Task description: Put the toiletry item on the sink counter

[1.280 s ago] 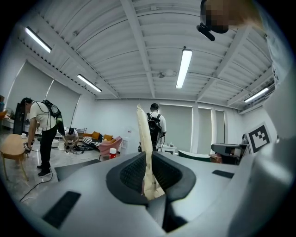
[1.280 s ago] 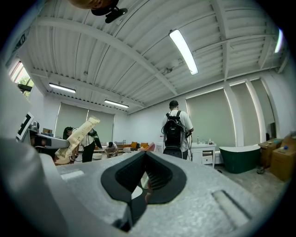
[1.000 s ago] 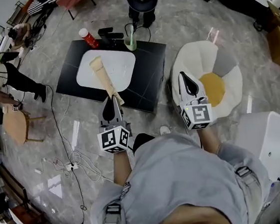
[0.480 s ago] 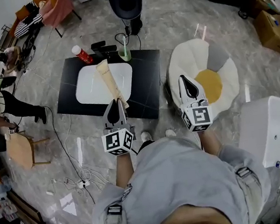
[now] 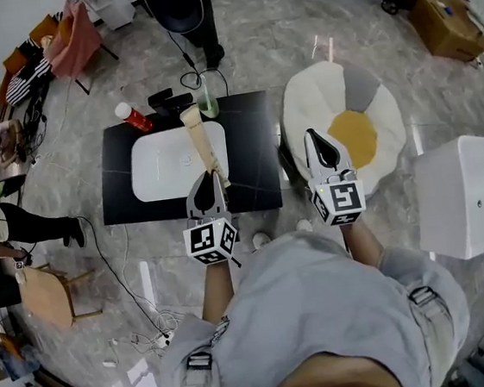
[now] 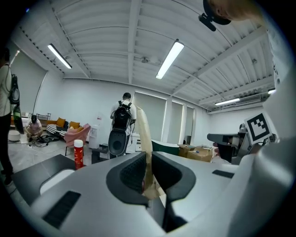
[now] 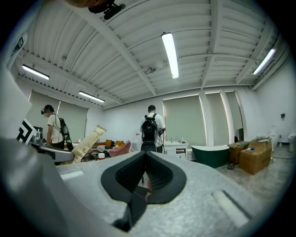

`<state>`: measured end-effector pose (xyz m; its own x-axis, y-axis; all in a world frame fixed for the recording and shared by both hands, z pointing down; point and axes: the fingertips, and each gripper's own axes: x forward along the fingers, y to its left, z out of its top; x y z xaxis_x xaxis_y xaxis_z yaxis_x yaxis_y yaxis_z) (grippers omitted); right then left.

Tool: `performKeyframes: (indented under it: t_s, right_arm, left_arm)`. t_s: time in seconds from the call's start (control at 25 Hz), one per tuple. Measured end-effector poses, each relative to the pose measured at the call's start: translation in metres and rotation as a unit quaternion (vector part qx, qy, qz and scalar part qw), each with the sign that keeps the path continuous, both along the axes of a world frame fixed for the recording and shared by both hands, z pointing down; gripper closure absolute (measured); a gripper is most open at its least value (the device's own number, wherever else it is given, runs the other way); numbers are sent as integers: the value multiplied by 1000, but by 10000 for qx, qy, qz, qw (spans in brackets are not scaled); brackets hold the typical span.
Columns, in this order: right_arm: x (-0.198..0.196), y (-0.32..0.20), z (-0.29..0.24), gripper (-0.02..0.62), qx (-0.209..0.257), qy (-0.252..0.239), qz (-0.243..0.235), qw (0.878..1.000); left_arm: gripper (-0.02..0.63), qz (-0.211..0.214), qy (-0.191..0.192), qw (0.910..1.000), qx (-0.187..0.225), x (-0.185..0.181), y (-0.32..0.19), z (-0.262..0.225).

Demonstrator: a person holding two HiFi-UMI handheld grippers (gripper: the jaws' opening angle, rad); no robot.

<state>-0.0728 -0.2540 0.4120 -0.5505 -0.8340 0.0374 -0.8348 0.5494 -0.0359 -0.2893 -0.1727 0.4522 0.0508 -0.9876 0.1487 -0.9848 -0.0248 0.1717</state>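
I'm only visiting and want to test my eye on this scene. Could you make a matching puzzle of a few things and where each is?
1 beige tube
2 red bottle
3 green cup
4 egg-shaped cushion

A floor, right of the counter
B counter's far left corner
C between the left gripper's jaws
D counter's back edge, middle

Pairs: 1-C, 2-B, 3-D, 4-A

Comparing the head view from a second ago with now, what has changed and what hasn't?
The left gripper, still shut on the beige tube, has carried it rightward across the white basin. The tube's far end now reaches the back rim near the green cup. The view also swung square to the black counter. The right gripper stays shut and empty, and the red bottle is unmoved.
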Motion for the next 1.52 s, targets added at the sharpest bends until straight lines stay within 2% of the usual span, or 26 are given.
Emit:
performKeyframes:
  t_s: [0.52, 0.84, 1.52]
  right_arm:
    - [1, -4, 3, 591, -109, 0, 58, 9999]
    - [-3, -2, 16, 591, -207, 18, 22, 9998]
    - [10, -13, 23, 592, -274, 125, 274, 9992]
  left_arm:
    - [571, 102, 291, 9981, -536, 0, -8, 51]
    - [571, 166, 379, 9942, -993, -2, -6, 98]
    - [571, 483, 477, 9844, -1625, 9, -23, 165]
